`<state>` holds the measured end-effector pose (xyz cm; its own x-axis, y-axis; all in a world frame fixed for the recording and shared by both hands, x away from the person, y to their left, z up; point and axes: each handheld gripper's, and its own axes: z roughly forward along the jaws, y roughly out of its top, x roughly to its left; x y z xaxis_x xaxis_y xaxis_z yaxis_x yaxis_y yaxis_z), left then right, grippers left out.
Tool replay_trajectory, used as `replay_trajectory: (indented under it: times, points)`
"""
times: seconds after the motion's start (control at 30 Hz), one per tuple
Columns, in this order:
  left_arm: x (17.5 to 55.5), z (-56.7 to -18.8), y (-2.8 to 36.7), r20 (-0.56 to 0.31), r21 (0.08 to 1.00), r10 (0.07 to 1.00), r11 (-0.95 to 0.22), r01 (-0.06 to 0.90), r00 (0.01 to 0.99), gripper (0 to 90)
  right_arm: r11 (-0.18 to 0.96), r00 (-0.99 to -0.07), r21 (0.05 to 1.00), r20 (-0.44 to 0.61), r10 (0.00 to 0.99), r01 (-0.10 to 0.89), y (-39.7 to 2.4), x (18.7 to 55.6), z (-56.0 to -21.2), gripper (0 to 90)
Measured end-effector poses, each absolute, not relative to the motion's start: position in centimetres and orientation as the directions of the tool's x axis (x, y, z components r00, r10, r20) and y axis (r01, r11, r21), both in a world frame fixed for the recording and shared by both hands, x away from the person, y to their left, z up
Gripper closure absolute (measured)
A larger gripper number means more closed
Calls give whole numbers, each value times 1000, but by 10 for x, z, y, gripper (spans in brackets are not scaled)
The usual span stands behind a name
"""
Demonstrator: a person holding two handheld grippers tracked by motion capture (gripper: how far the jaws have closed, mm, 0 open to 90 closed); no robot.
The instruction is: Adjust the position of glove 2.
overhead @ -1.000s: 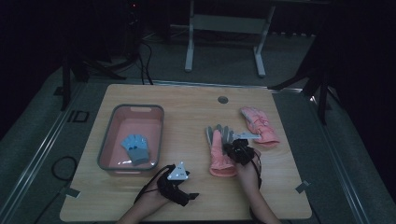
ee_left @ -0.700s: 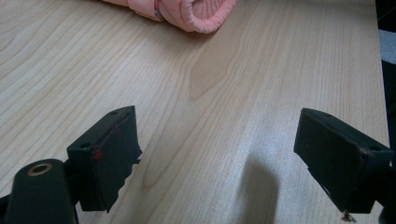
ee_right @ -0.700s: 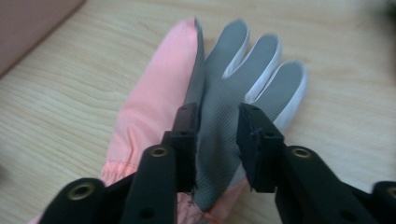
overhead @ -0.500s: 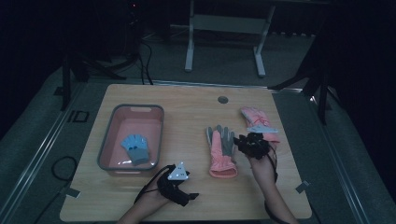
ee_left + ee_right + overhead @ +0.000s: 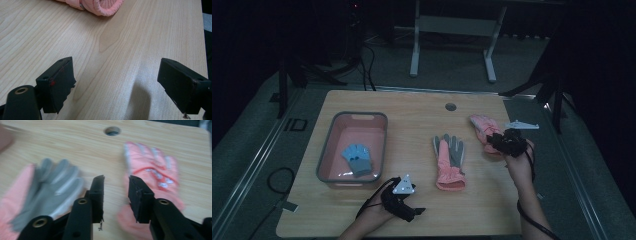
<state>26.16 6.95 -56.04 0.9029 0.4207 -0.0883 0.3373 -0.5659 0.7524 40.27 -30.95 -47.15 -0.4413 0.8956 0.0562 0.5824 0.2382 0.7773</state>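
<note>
Gloves lie spread over a pale wooden bench (image 5: 412, 107) in the high view. A pink knitted glove with a grey palm (image 5: 449, 160) rests palm up near the middle, fingers pointing away from the person. Further right, a second pink knitted glove (image 5: 482, 127) lies by the bench's right edge, partly covered by the right gripper (image 5: 508, 142), which hangs over its cuff end in the person's right hand. At the left stands a pink plastic tub with a grey rim (image 5: 384, 131), and a small blue and grey glove (image 5: 358, 159) lies inside it. The left gripper (image 5: 404, 205) rests low on the near side of the bench, just in front of the tub, well apart from all three gloves.

From the left gripper view, its black jaws stand spread wide over bare wood with nothing between them; the rolled cuff of the grey-palmed glove (image 5: 103, 6) shows at the top edge.

Through the right gripper view, somewhat blurred, the jaws have just been opening and stand parted by a narrow gap, with nothing clamped. The second pink glove (image 5: 152, 170), back up with white spots, lies just beyond the right jaw; the grey-palmed glove (image 5: 53, 185) lies to the left.
</note>
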Motion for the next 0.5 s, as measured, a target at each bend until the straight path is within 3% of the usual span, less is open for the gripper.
replay_trajectory:
  times: [0.3, 0.5]
  points:
    - [262, -561, 70, -89, 752, 420, -566, 338, 903, 143, 237, -436, 758, 69, 897, 608, -334, 440, -470, 607]
    - [262, -561, 70, -87, 753, 420, -566, 336, 903, 143, 240, -445, 732, 96, 890, 638, -339, 461, -490, 552]
